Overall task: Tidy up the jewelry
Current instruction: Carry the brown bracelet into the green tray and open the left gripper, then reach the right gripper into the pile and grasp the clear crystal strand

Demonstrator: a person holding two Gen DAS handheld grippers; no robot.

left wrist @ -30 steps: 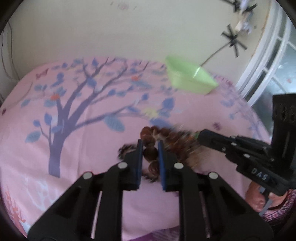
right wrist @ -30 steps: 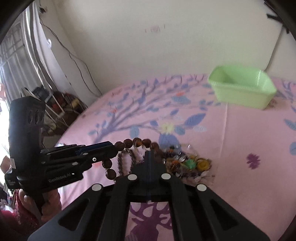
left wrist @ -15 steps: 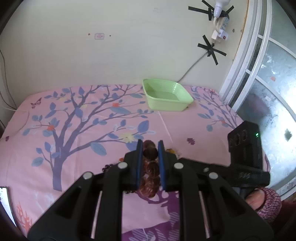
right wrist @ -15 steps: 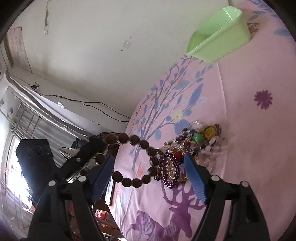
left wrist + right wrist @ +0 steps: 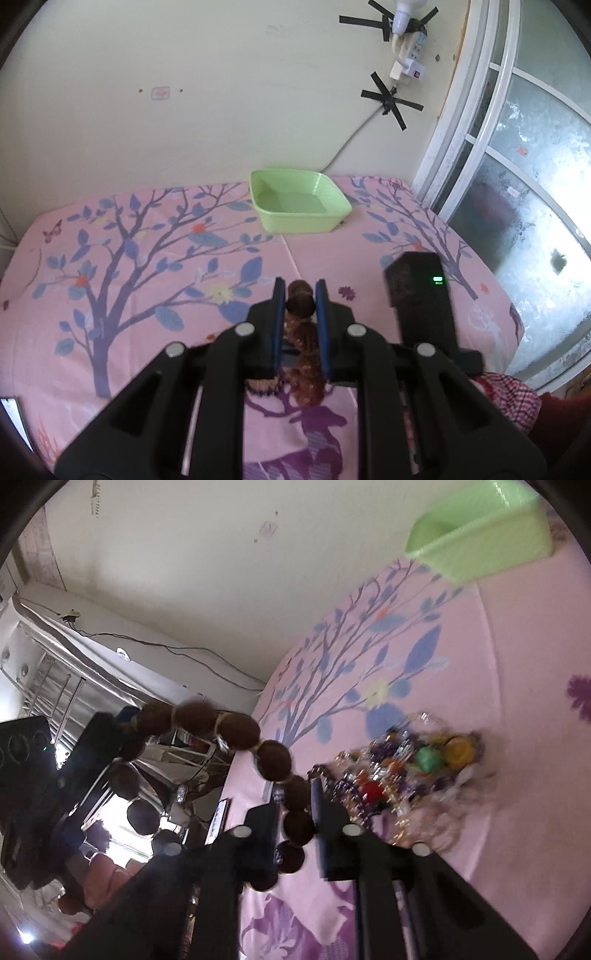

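Bed (image 5: 155, 236) with a pink sheet: blue-leaf tree print, purple deer print at the near edge. Green plastic tray (image 5: 299, 201) sits on the sheet at the far edge by the wall, upright. Mixed jewelry pile (image 5: 410, 771) lies on the sheet toward the near edge, beside the deer print, well apart from the tray. Individual pieces too blurred to separate.
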